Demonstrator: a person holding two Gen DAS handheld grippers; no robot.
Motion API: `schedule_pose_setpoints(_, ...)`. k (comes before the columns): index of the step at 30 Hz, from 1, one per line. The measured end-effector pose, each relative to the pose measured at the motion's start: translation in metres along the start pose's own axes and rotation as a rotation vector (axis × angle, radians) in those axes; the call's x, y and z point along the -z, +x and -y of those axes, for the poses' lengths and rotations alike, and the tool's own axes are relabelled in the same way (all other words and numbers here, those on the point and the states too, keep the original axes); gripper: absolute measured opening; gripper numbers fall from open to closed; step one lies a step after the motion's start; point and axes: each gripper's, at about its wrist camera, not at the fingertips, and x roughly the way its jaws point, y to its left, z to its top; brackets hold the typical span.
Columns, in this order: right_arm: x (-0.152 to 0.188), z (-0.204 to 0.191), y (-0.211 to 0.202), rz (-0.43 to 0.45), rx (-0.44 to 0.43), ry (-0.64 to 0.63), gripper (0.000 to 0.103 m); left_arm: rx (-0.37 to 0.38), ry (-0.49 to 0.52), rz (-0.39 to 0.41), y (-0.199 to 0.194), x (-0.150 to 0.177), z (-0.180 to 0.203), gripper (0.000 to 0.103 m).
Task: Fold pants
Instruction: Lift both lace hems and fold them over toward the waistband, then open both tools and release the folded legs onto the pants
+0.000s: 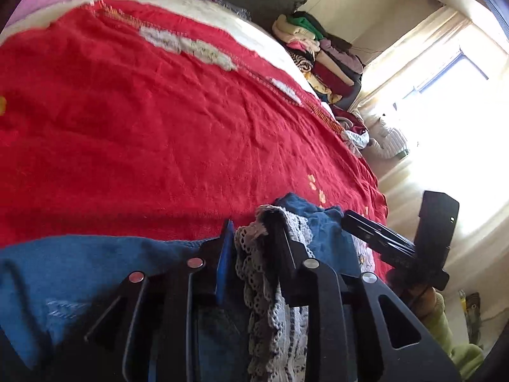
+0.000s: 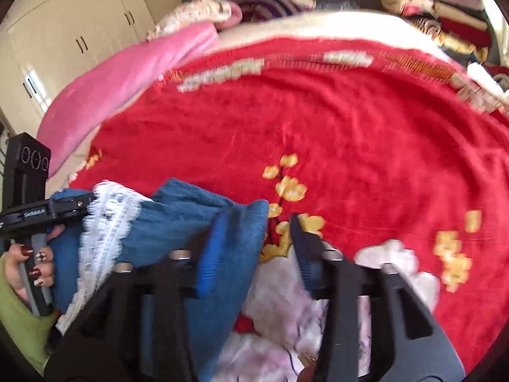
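Blue denim pants (image 1: 63, 270) with a white lace hem (image 1: 264, 286) lie bunched at the near edge of the red bedspread (image 1: 159, 127). My left gripper (image 1: 251, 222) stands a little open; the lace fills the gap between its fingers and drapes over the right one. The right wrist view shows the left gripper (image 2: 73, 205) from the side, touching the lace (image 2: 108, 210). My right gripper (image 2: 257, 219) is open. The pants (image 2: 191, 203) lie over its left finger, with only their edge in the gap, and its pads do not press on them. The right gripper (image 1: 366, 229) shows at the bed's right edge.
A pink blanket (image 2: 127, 76) and pillows lie at the far left of the bed (image 2: 318, 121). Folded clothes are stacked (image 1: 318, 47) beyond the far right corner. A bright window (image 1: 461, 95) is on the right, a cream wardrobe (image 2: 63, 31) on the left. A hand (image 2: 31, 261) in a green sleeve holds the left gripper.
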Motion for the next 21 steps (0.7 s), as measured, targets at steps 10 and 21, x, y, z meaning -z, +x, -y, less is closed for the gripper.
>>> schedule_pose_setpoints(10, 0.046, -0.025, -0.072, 0.079, -0.008, -0.093, 0.059, -0.140, 0.130, 0.027, -0.065, 0.036, 0.030, 0.070)
schedule_pose_setpoints(21, 0.108, -0.068, -0.078, 0.010, 0.036, -0.277, 0.067, -0.118, 0.028, -0.139, -0.059, 0.117, 0.025, 0.070)
